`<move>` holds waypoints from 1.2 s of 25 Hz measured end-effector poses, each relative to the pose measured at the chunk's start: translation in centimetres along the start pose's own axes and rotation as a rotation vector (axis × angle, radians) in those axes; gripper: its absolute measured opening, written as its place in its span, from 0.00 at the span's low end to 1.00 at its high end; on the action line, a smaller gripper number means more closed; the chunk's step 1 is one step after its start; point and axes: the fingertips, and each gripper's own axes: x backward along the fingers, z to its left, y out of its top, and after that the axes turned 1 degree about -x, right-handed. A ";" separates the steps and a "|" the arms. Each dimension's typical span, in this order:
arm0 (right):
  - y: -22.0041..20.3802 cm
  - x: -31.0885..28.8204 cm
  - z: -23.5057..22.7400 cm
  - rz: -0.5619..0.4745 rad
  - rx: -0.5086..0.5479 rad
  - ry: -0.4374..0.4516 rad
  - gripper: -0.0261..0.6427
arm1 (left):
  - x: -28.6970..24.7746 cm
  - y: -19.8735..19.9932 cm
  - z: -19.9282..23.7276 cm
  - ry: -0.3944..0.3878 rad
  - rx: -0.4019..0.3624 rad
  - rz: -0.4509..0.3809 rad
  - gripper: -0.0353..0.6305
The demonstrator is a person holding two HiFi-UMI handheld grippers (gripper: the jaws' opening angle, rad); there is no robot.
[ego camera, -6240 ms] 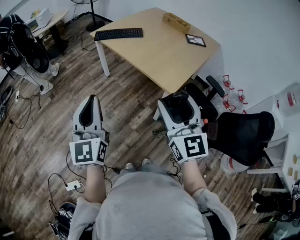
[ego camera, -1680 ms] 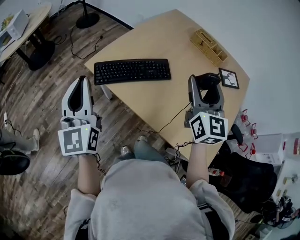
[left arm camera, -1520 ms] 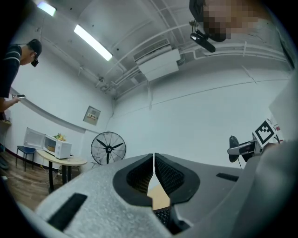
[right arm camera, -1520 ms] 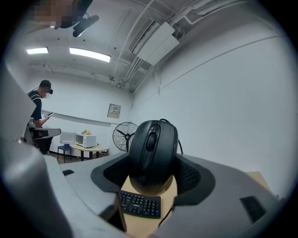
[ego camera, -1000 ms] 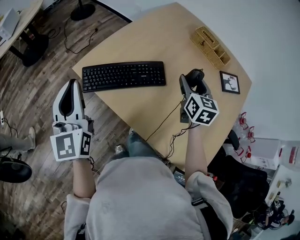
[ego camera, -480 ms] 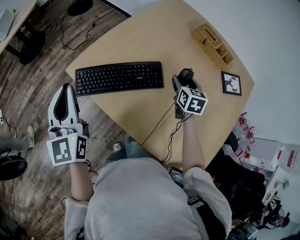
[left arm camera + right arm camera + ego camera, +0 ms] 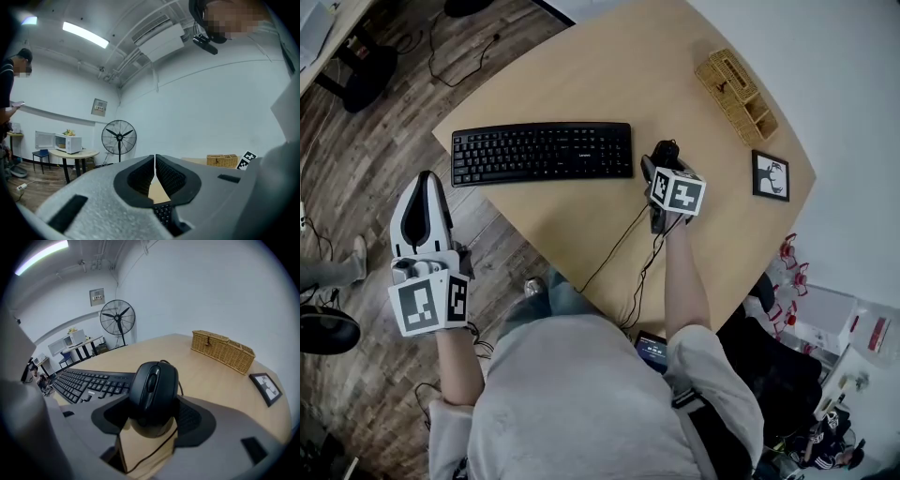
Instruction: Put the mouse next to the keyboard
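A black wired mouse (image 7: pixel 664 150) (image 7: pixel 153 389) sits between the jaws of my right gripper (image 7: pixel 662 161) (image 7: pixel 153 414), which is shut on its sides. It hangs low over the wooden table (image 7: pixel 581 70), just off the right end of the black keyboard (image 7: pixel 542 152) (image 7: pixel 89 382). Whether the mouse touches the tabletop cannot be told. Its cable (image 7: pixel 617 242) trails back over the table's near edge. My left gripper (image 7: pixel 421 187) (image 7: pixel 154 161) is shut and empty, out over the floor left of the table.
A wicker basket (image 7: pixel 737 84) (image 7: pixel 224 351) and a small picture frame (image 7: pixel 772 175) (image 7: pixel 265 387) stand at the table's far right. Wooden floor (image 7: pixel 356 122) surrounds the table. A standing fan (image 7: pixel 117 315) and a side table with a microwave (image 7: pixel 65 143) are across the room.
My right gripper carried the mouse from over the floor to the table, and in the last half second closer to the keyboard's right end. The left gripper stayed shut beside the table.
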 end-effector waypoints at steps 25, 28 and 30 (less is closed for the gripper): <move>-1.6 -4.7 0.5 0.077 -0.049 0.131 0.42 | 1.5 -1.1 1.8 0.087 -0.030 0.058 0.08; -1.7 -4.8 0.5 0.072 -0.043 0.123 0.42 | 1.7 -1.3 1.5 0.083 -0.034 0.062 0.08; -1.5 -4.8 0.5 0.068 -0.037 0.108 0.42 | 1.9 -1.2 1.6 0.085 -0.038 0.062 0.08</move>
